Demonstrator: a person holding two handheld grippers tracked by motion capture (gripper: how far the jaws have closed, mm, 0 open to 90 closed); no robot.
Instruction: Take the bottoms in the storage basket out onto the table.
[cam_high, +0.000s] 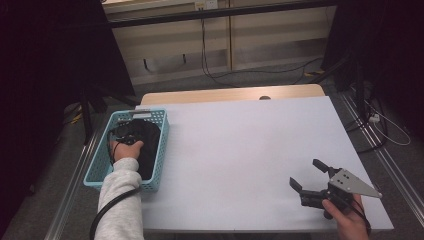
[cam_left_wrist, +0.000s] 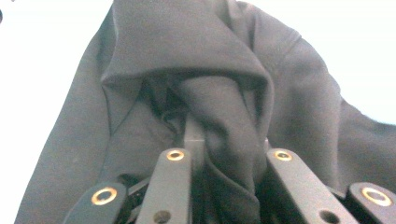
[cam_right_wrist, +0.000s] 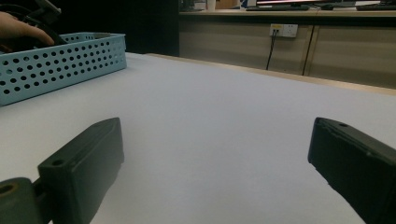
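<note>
Black cloth garment (cam_left_wrist: 205, 70), looks like soft sweatshirt-type fabric, sits bunched inside the light-blue perforated basket (cam_high: 98, 161) at the table's left edge, w/ the left gripper (cam_high: 131, 140) reaching down into it. In the left gripper view a thick fold of that cloth is pinched between the jaws, which sit close together & pressed on the fabric, so the grab looks made. Can't tell how deep the fold goes past the pads, since the cloth hides the tips. Rest of the garment spreads out loose around the pinch, still lying in the basket, nothing lifted clear as far as the high view shows. Right gripper (cam_high: 308, 175) rests low over the white table (cam_high: 240, 150) near its front right corner, well apart from the basket, jaws spread wide w/ nothing between them; the right gripper view shows bare tabletop ahead & the basket far off at left. Judgement: early stage. Done: reach into basket + clamp on cloth. Left, prob: pull the garment up & out, bring it onto the open table, then likely get the idle gripper involved to spread or fold it. Only one fold is held, so the bulk may drag on the basket wall.
</note>
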